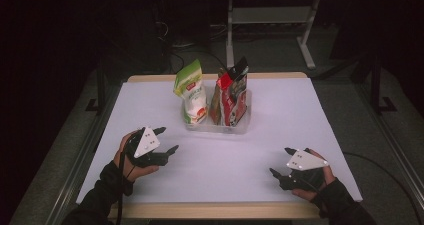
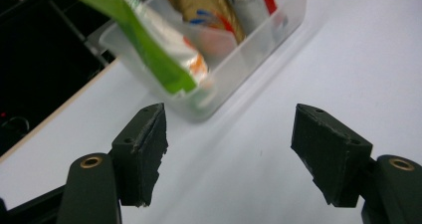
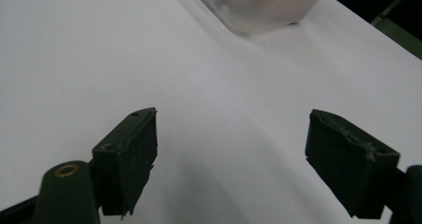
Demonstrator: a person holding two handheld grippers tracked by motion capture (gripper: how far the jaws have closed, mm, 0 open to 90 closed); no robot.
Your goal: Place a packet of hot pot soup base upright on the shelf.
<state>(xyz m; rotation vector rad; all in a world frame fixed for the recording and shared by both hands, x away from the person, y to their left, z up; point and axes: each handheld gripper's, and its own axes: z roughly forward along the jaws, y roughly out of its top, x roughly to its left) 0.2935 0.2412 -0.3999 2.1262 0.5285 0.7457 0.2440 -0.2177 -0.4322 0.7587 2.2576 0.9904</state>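
Dark room, white table top [image 1: 280,130] with a wooden edge; near side is bare. Left gripper [image 1: 162,141] sits at the near left, jaws spread wide, nothing between them. Right gripper [image 1: 282,161] sits at the near right, also released and holding nothing, well apart from the goods. In the left gripper view the pads [image 2: 144,149] frame bare table just short of the bin.

Further back, mid-table: clear plastic bin [image 1: 239,127] with pouches standing upright in it. Green-and-white pouch [image 1: 192,92] is at the bin's left end, top leaning left and out over the rim; it's the nearest item to the left gripper. Red pouch [image 1: 231,97] and others are packed beside it, to the right.

Judgement: the green pouch looks light, soft and crinkly, its film probably slick; it will flex and sag. Best hold is the flat sealed top edge, pinched across the seam, then lifted straight up to clear the bin wall.

Beyond the table: dim floor and a white frame leg [image 1: 306,45].
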